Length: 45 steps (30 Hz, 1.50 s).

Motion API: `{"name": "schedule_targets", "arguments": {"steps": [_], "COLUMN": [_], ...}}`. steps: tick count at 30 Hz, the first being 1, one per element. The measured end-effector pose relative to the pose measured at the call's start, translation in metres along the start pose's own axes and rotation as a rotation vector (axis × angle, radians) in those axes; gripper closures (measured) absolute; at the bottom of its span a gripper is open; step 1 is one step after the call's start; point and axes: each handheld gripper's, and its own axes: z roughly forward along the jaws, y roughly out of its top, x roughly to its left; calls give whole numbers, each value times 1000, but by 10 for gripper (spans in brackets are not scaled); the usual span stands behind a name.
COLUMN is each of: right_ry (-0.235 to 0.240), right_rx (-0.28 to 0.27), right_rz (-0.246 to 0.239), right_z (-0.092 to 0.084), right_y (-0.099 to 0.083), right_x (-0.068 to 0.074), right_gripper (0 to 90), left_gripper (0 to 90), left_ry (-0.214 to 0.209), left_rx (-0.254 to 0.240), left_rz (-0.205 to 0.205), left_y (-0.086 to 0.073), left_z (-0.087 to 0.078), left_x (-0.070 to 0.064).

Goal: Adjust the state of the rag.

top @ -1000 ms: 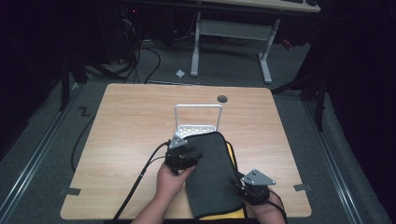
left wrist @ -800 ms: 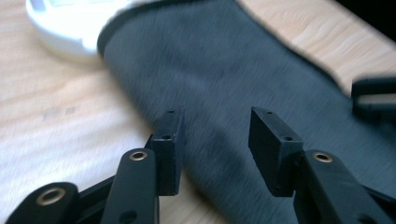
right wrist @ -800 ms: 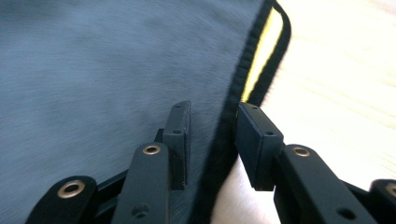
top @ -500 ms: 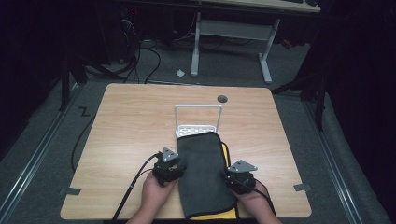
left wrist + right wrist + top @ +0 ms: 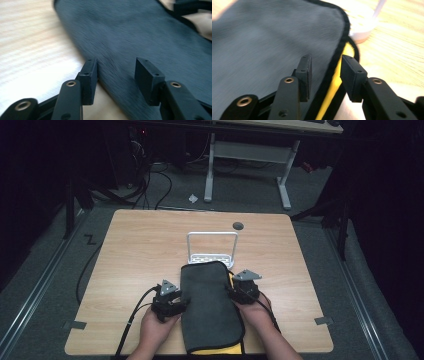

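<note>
Claws, left (image 5: 176,301) and right (image 5: 239,292), have just spread, straddling opposite edges of the dark pouch (image 5: 210,305), bare table (image 5: 135,255) outside.

Dark grey bag (image 5: 210,305) with black piping and yellow lining, white rack (image 5: 212,247), pale wood-grain table (image 5: 140,245)

- A light wooden table (image 5: 140,250) carries the work, its top mostly bare.
- A white wire rack (image 5: 212,249) stands upright near the table's middle.
- A small dark round disc (image 5: 238,225) sits near the far edge.
- Grey tape patches (image 5: 324,321) mark the near corners.
- Beyond the table, a white-legged desk frame (image 5: 247,155) stands on grey carpet, with black cables (image 5: 150,180) and a crumpled paper scrap (image 5: 193,198) on the floor.
</note>
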Motion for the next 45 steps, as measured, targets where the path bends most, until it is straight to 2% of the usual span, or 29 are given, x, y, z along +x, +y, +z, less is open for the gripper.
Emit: {"name": "schedule_targets", "arguments": {"steps": [2,4,6,7,9,12,14,15,17,19,20,21,23,26,29,31,33,35,39,40,41,43,44,45], "right_ry": [13,25,25,12,6,-3,-2,0,-10,-18,-15,-9,7,13,15,21,30,31,37,41,45,57,64,66], "right_rx": [16,26,20,11,-10,-56,-76,-68,-10,51,64,66,62,34,8,20,47,64,66,68,68,71,70,64], "right_rz": [47,60,34,6,-17,-59,-63,-53,-44,-9,9,21,38,54,79,87,112,113,94,87,82,80,77,66], "right_z": [12,17,16,12,1,-25,-41,-44,-41,-29,-24,-22,-20,-22,-17,-9,5,15,17,16,16,15,15,16], "right_y": [2,2,3,4,5,5,2,-1,-11,-22,-25,-26,-24,-18,-7,-1,3,5,4,4,4,4,4,4], "right_x": [-6,-8,-5,-2,3,10,10,9,3,-7,-11,-13,-19,-24,-30,-34,-37,-37,-31,-30,-29,-27,-26,-26], "right_gripper": [608,649,799,843,864,868,866,863,856,817,790,767,717,656,605,558,515,499,589,621,665,741,775,790], "left_gripper": [510,485,461,451,443,434,427,422,418,397,385,372,367,396,411,415,416,438,523,585,609,736,755,786], "left_ry": [-37,-58,-66,-62,-57,-44,-41,-44,-45,-71,-75,-81,-81,-69,-42,-33,-40,-41,-34,-34,-31,-57,-64,-67], "left_rx": [0,11,25,25,26,32,33,36,40,26,17,7,-18,-25,9,31,22,21,34,36,42,51,52,56], "left_rz": [2,22,44,51,72,90,91,90,88,64,59,50,6,-64,-125,-159,-192,-196,-171,-180,-187,-200,-207,-198], "left_y": [-4,-7,-8,-9,-11,-13,-13,-13,-13,-8,-5,0,12,32,45,49,51,52,52,52,52,51,51,50], "left_z": [-6,-9,-10,-10,-8,-6,-6,-6,-7,-10,-11,-12,-8,8,30,43,50,53,55,55,55,55,55,56], "left_x": [-6,-13,-18,-19,-22,-25,-26,-26,-26,-23,-21,-17,-3,24,43,50,53,53,46,46,47,49,50,50]}}
